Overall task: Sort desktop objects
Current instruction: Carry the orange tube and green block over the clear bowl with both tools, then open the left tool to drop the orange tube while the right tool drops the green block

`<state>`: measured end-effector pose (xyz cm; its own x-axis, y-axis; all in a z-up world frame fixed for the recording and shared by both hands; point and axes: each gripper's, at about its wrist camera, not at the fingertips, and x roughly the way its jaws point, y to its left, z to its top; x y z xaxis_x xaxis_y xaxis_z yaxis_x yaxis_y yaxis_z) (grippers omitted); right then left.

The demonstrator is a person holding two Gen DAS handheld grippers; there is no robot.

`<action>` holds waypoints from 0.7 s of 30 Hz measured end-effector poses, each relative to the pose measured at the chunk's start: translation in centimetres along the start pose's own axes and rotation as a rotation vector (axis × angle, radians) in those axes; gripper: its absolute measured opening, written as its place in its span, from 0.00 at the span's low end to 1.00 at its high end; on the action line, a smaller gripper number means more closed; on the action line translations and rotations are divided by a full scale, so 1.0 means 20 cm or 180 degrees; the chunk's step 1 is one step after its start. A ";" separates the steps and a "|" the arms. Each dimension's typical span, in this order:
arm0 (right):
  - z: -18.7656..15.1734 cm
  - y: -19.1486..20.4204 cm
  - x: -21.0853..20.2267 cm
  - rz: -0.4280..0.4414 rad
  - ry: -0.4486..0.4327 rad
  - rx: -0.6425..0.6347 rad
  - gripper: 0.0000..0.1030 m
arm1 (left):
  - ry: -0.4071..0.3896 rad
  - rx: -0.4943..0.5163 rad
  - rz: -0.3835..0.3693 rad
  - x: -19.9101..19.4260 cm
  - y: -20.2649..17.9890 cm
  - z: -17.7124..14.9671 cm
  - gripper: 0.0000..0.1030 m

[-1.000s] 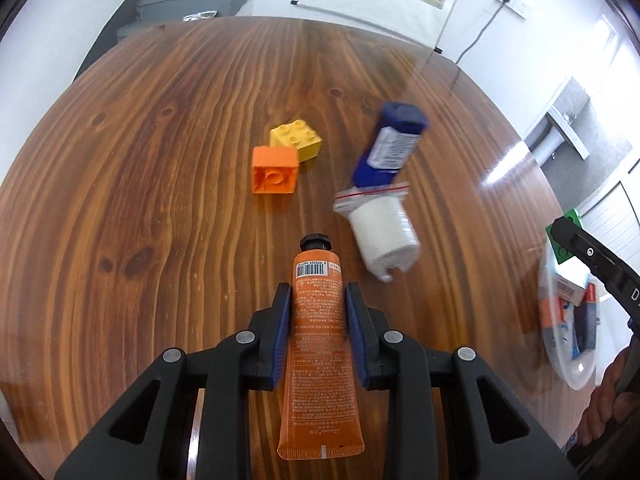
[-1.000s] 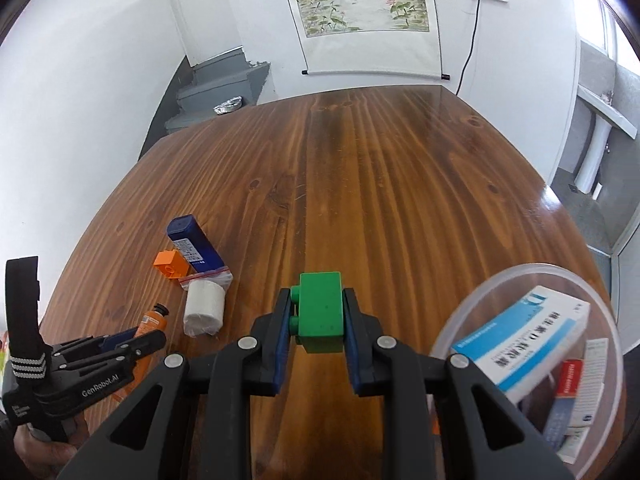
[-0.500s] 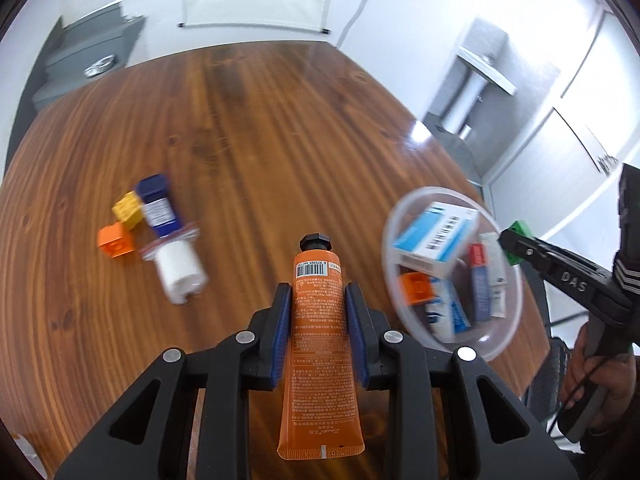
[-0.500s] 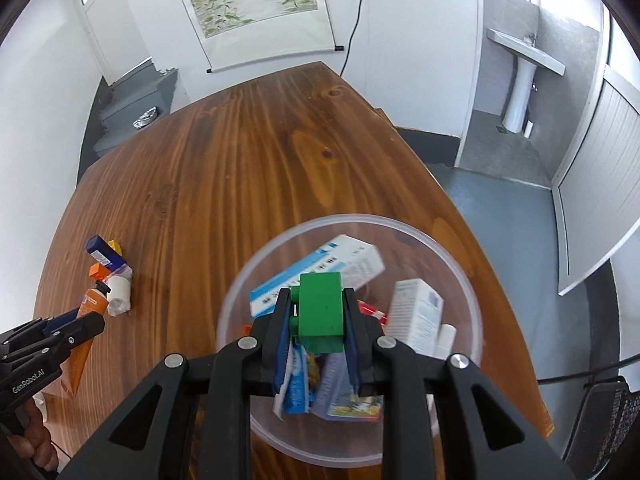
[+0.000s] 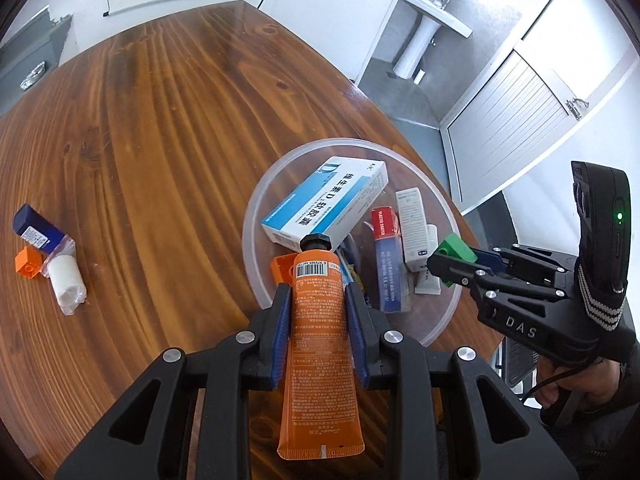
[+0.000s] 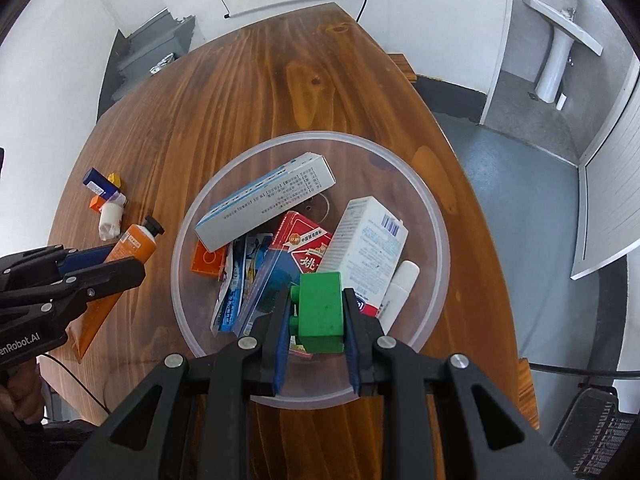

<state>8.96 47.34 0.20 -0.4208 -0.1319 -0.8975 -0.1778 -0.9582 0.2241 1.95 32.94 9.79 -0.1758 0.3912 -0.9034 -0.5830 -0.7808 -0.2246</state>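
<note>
My left gripper (image 5: 318, 300) is shut on an orange tube (image 5: 318, 344) with a black cap, held at the near-left rim of a clear plastic bowl (image 5: 256, 200). My right gripper (image 6: 316, 312) is shut on a green toy brick (image 6: 322, 310) and holds it above the near side of the bowl (image 6: 436, 216). The bowl holds a blue-and-white box (image 6: 264, 200), a white box (image 6: 368, 240), a red card pack (image 6: 304, 242) and an orange brick (image 6: 208, 260). The right gripper (image 5: 452, 256) also shows in the left wrist view, over the bowl's right rim.
On the wooden table (image 5: 160, 120) to the left lie a dark blue bottle (image 5: 36, 232), an orange brick (image 5: 28, 266) and a white roll in a plastic bag (image 5: 66, 284). The table edge runs just right of the bowl, with floor below.
Both grippers have swung right from the loose objects to the bowl. The green brick now hangs over the bowl's contents and the tube's cap reaches over its rim. Both grips are unchanged.
</note>
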 end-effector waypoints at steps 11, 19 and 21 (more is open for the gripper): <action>0.09 -0.06 0.02 0.0217 0.0072 -0.0055 0.26 | 0.0120 0.0052 0.0046 0.04 -0.10 0.07 0.29; 0.13 -0.08 0.02 0.0277 0.0097 -0.0131 0.26 | 0.0226 -0.0042 0.0157 0.10 -0.11 0.09 0.43; 0.14 -0.08 0.02 0.0274 0.0079 -0.0139 0.26 | 0.0173 -0.0108 0.0182 0.07 -0.08 0.08 0.50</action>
<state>6.64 49.46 0.48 -0.4105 -0.2199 -0.8850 -0.1028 -0.9532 0.2845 1.33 35.61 9.46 -0.1642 0.3191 -0.9334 -0.5458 -0.8176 -0.1835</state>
